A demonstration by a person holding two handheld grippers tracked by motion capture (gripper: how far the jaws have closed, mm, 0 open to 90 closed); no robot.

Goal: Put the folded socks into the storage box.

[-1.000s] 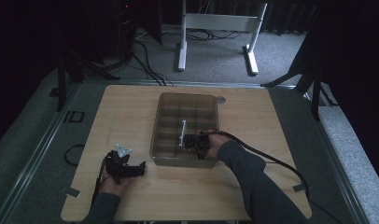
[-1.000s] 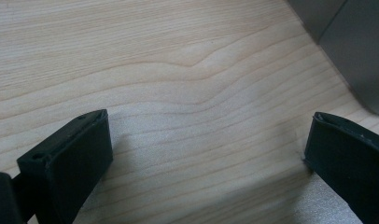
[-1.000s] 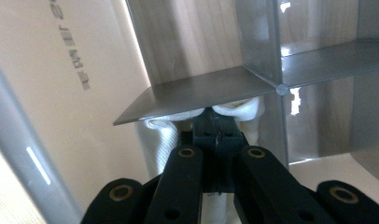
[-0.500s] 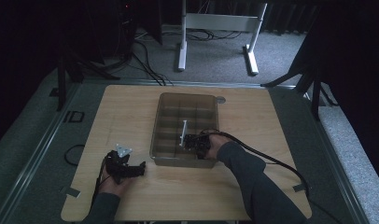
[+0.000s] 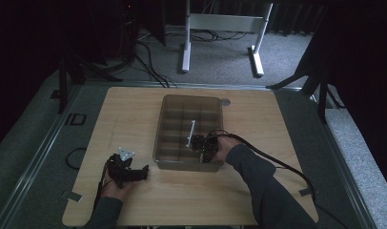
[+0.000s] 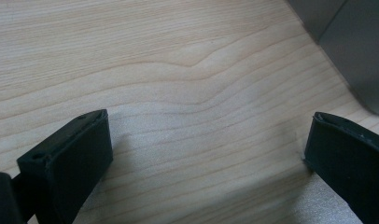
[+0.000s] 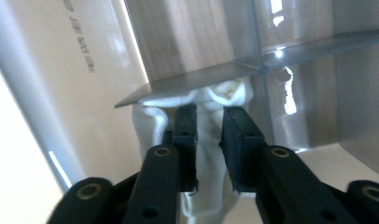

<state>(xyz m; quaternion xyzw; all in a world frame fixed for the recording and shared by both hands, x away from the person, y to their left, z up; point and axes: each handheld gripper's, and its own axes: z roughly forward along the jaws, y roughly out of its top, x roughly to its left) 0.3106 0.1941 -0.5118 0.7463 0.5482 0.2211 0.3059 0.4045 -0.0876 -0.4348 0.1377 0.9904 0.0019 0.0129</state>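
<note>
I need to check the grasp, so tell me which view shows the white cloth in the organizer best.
The right gripper view: the white cloth sits close between the right gripper jaws, under a divider. The high view gives a pale strip in the organizer, too small to identify. The left gripper view shows wood and an organizer corner.

One divided tray (image 5: 168, 125), two hand-held grippers (image 5: 134, 172) (black)
</note>
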